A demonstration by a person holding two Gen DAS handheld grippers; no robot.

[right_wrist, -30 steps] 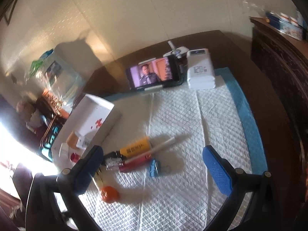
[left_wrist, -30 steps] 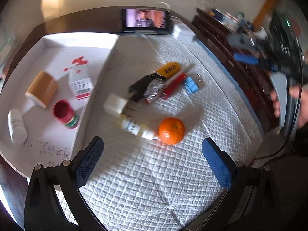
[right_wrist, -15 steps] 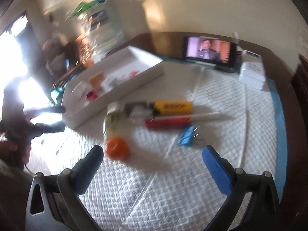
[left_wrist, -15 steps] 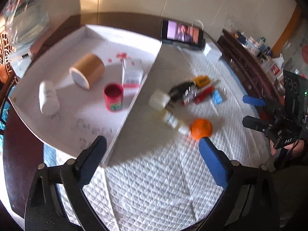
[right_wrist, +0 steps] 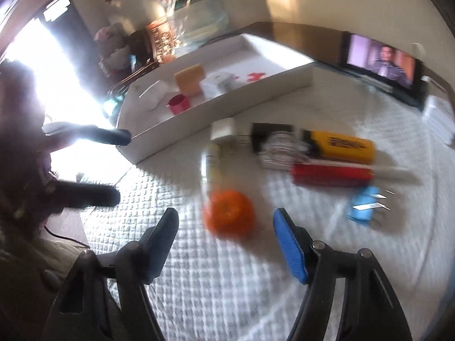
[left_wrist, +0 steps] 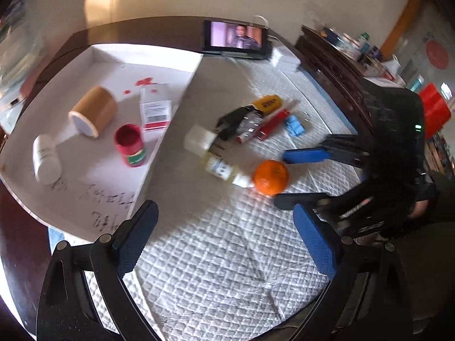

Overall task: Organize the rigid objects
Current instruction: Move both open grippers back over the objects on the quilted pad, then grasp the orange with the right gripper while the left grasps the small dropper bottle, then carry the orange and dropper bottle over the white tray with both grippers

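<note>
White quilted surface (left_wrist: pixel 227 255) holds clutter; orange (right_wrist: pixel 229 213) sits just ahead of the right gripper (right_wrist: pixel 226 244), at its 12 o'clock, jaws closing, not touching. Left gripper (left_wrist: pixel 224 241) hovers spread, empty. Next: pinch the orange, carry to the white tray (left_wrist: pixel 170 113) at 10 o'clock.

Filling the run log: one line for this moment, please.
right gripper: closing around round orange fruit, not gripping | left gripper: open, empty | white tray: four items
</note>
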